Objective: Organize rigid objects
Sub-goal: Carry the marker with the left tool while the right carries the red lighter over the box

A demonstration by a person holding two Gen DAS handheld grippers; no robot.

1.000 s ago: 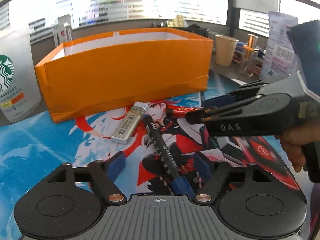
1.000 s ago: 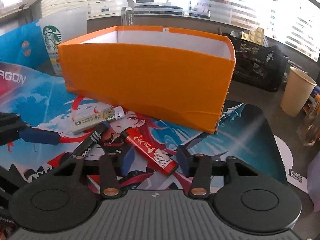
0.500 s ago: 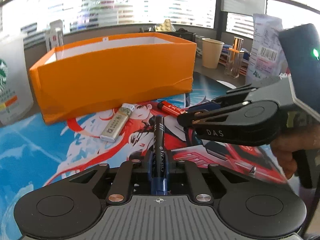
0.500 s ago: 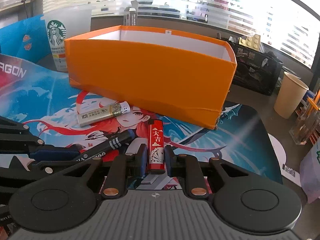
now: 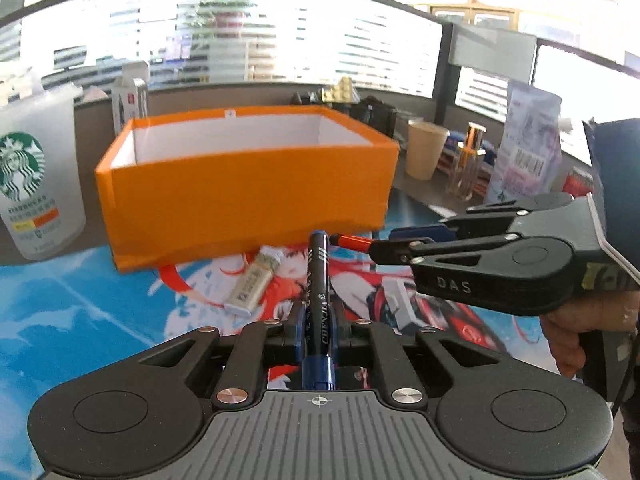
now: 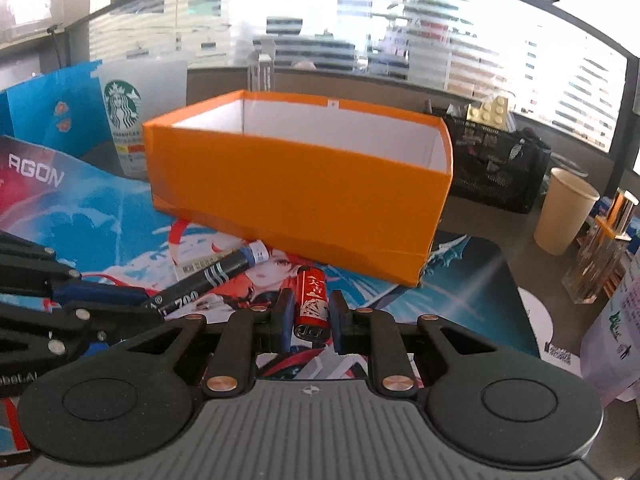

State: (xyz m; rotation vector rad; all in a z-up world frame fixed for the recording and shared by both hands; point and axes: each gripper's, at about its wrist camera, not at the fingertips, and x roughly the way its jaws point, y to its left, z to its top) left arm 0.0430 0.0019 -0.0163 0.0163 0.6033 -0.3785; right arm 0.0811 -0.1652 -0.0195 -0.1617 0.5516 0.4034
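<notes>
In the left wrist view my left gripper is shut on a black marker pen, which points forward at the orange box. A silver lighter lies on the printed mat just in front of the box. From the right comes my right gripper, with a red lighter sticking out of its tips. The right wrist view shows that gripper shut on the red lighter, held above the mat before the open, white-lined box. At left there, the left gripper carries the marker.
A frosted Starbucks cup stands left of the box. A paper cup, a black mesh organiser, a glass bottle and a printed bag crowd the right side. The colourful mat covers the desk in front.
Both grippers have closed, the left on the marker and the right on the red lighter. Both items have risen off the mat. The silver lighter has stayed in place.
</notes>
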